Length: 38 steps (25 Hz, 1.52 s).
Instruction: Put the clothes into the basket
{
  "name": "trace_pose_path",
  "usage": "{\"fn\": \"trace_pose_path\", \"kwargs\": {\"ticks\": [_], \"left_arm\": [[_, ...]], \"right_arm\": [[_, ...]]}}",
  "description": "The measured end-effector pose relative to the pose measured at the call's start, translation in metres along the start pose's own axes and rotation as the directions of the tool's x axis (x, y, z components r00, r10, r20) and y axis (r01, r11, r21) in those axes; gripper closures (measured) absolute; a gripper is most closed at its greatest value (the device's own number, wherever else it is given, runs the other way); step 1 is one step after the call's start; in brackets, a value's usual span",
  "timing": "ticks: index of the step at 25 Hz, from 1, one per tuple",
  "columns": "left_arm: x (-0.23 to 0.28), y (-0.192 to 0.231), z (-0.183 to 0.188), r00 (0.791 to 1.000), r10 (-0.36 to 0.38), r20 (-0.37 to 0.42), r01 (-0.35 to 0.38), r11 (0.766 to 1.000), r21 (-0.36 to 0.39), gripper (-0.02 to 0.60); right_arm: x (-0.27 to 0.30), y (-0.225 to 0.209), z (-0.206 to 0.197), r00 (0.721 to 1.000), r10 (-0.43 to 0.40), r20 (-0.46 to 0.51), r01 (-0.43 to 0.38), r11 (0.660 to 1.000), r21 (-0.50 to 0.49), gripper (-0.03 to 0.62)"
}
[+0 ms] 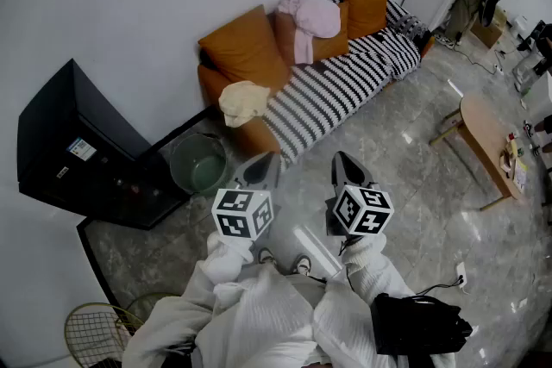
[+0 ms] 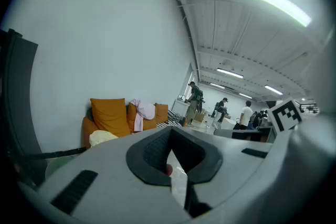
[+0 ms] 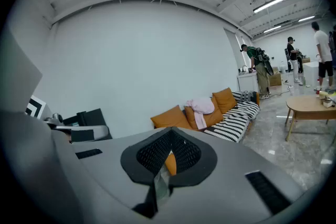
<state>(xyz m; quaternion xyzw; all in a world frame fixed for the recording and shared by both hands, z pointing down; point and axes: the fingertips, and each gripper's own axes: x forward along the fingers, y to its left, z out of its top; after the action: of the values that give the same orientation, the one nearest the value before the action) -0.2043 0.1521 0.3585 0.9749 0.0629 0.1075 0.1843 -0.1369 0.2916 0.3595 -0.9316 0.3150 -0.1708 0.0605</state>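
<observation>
Head view | step: approach, nothing picked yet | left claw (image 1: pixel 261 166), right claw (image 1: pixel 347 166): both closed, empty | cream garment (image 1: pixel 244 102), pink garment (image 1: pixel 312 18): on sofa (image 1: pixel 345 90) | basket (image 1: pixel 178 166): beside sofa | next, likely: step closer, open one claw over cream garment

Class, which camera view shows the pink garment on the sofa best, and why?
The head view: the pink garment looks largest there, draped over an orange cushion. Both gripper views show it too, but smaller, beyond their jaws.
</observation>
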Motion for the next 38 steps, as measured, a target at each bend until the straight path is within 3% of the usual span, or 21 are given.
{"fn": "trace_pose_path", "kwargs": {"ticks": [13,23,31,38], "left_arm": [[0.002,0.011,0.001,1.0,-0.015,-0.018,0.015,1.0,0.01,0.581],[0.014,0.025,0.008,0.999,-0.034,-0.032,0.034,0.999,0.013,0.581],[0.052,0.025,-0.007,0.994,-0.08,-0.071,0.082,0.996,0.029,0.581],[0.109,0.03,0.006,0.996,-0.055,-0.07,0.058,0.998,0.04,0.581]], "right_arm": [[0.009,0.005,-0.006,1.0,-0.015,-0.005,0.016,0.999,0.052,0.569],[0.018,-0.007,-0.01,0.996,-0.084,-0.025,0.087,0.99,0.111,0.569],[0.038,-0.038,-0.017,0.99,-0.139,-0.032,0.142,0.98,0.135,0.569],[0.081,-0.074,0.006,0.991,-0.129,-0.029,0.132,0.982,0.132,0.569]]}}
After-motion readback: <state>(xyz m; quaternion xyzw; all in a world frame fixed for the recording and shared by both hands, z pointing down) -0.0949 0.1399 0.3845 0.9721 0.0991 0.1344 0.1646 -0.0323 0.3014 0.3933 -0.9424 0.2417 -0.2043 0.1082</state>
